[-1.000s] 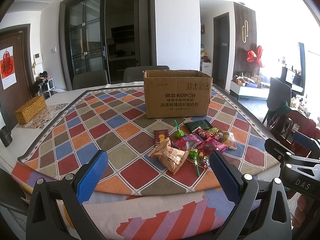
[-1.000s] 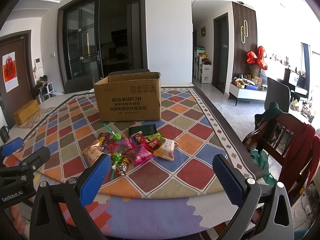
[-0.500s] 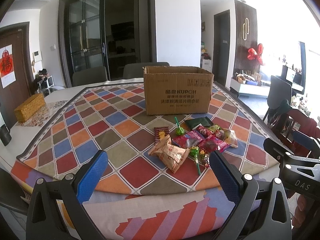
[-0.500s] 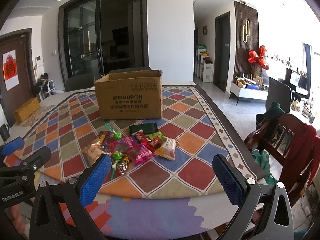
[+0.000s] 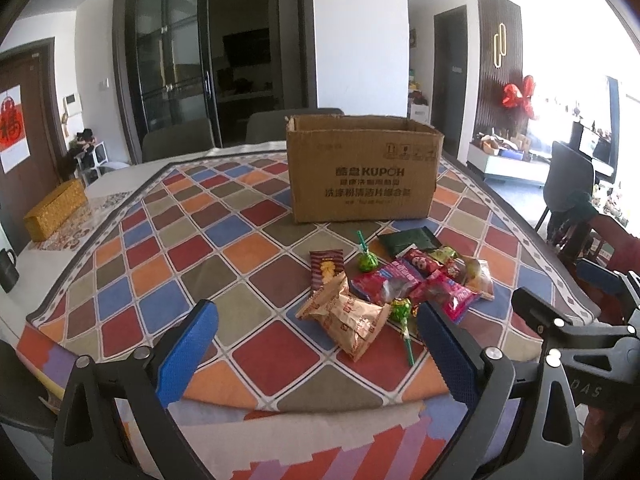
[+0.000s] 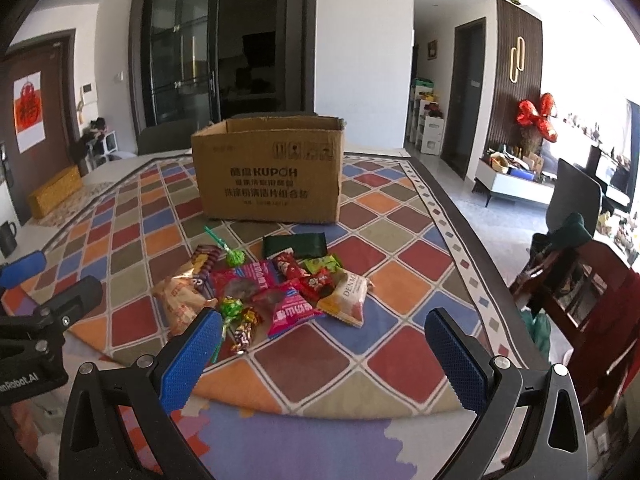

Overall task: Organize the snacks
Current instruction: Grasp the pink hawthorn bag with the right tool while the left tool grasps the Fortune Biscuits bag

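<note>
Snack pile [image 5: 396, 284] sits on the table [image 5: 168, 264], ahead of both hand-held grippers, between them and the cardboard box [image 5: 362, 168].

From the left hand-held gripper [image 5: 316, 344]: pile is ahead and to the right, nearest piece the tan crinkled bag [image 5: 346, 316], long axis running diagonally away to the left. A green lollipop [image 5: 401, 312] lies just beside the right finger pad [image 5: 444, 354], stick pointing back toward the gripper.

From the right hand-held gripper [image 6: 320, 346]: pile is ahead and to the left. Pink packet [image 6: 290, 312] and white-orange packet [image 6: 346, 294] are closest; small wrapped candies [image 6: 244, 330] lie just beside the left finger pad [image 6: 188, 358].

Both hand-held grippers are spread wide, nothing between the pads, hovering at the near table edge. Neither touches a snack. They look about equally near; left suits the tan bag, right the pink packet.

Box: top open, upright, printed face toward the grippers, just behind the dark green pouch [image 6: 294, 244]. Inside is hidden from both views, so contents unknown. Judging by the full pile, sorting hasn't started; box is the likely drop target.

Second lollipop [image 5: 366, 258] lies at the pile's far side, stick pointing toward the box.
</note>
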